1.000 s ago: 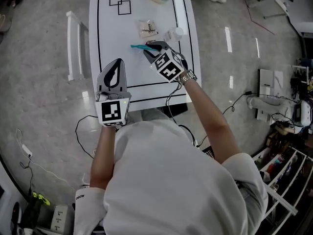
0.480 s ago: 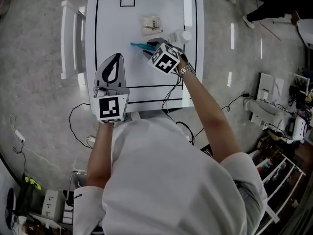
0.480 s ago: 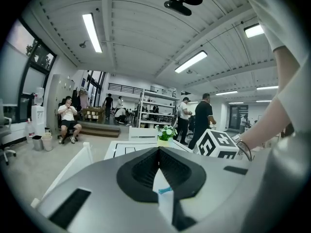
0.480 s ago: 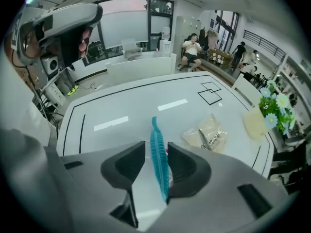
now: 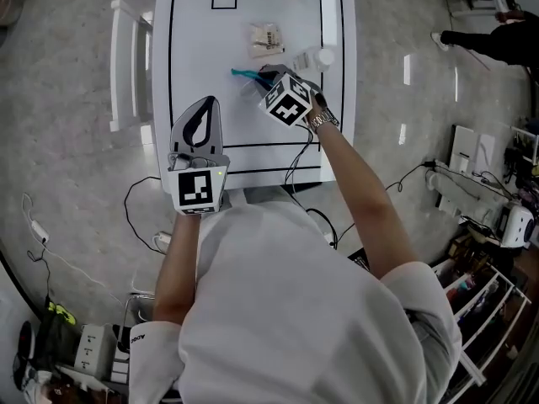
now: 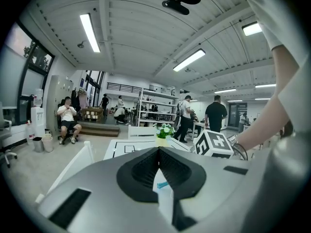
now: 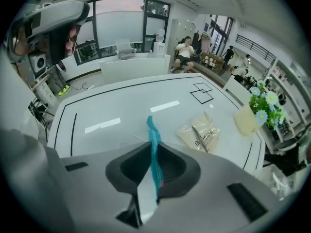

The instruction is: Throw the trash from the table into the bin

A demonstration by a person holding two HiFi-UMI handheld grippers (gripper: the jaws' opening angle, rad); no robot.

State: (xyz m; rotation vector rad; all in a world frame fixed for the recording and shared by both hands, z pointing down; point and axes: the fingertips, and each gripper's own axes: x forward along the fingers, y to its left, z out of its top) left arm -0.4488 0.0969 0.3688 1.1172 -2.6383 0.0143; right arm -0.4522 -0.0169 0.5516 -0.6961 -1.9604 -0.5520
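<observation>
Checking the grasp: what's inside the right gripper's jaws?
The right gripper has just been closing its jaws on a teal strip; its tip sticks out over the white table. The table beneath the gripper body is covered.

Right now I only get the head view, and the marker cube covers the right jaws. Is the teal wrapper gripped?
Observer: Yes. The right gripper has just been closing its jaws, and they clamp the teal wrapper.
Operator: Pinched at the very front only?
Observer: No, it runs back along the pads, with one end poking out in front.
Operator: Left gripper?
Observer: Jaws together, nothing between them.
</observation>
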